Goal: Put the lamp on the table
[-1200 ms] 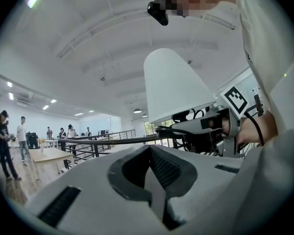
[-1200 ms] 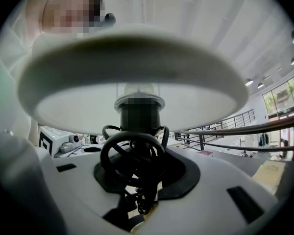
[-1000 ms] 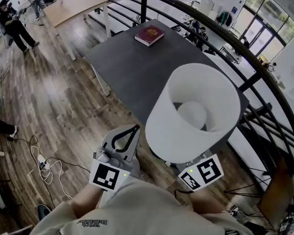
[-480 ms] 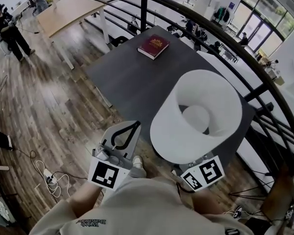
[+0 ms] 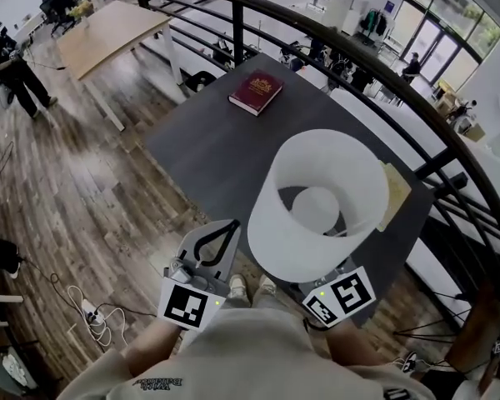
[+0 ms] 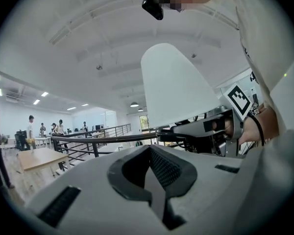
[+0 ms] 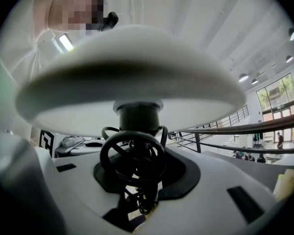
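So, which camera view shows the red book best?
The head view: the red book lies fully visible on the dark table, toward its far end. Neither gripper view shows it.

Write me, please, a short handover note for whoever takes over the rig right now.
Left tongs: shut, empty.
Right tongs: shut on the lamp at its stem under the white shade; lamp upright, held in the air at the near edge of the dark table.
Red book lies at the table's far end.
Done: lamp in grip, at the table.
Left: set it on bare tabletop, release.
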